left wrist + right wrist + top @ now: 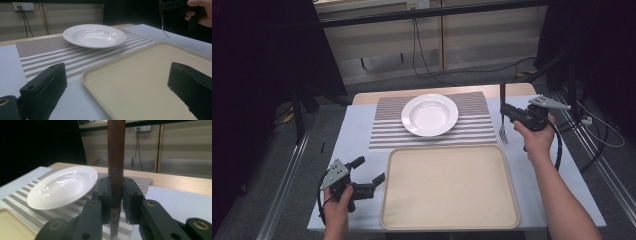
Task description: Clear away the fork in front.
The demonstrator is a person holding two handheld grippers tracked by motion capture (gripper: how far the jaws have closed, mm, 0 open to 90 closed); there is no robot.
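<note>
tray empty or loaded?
Empty. The beige tray shows a bare surface in the high view; the left gripper is open beside it, and the fork hangs in the right gripper.

White plate (pixel 429 114), brown-and-white striped placemat (pixel 384 131), beige tray (pixel 449 187), dark wooden-handled fork (pixel 503 114), black tongs (pixel 371 172)

Black cables (pixel 419 47) hang down the pale wall panels (pixel 377 42) beyond the table, trailing across the grey floor (pixel 472 75)
</note>
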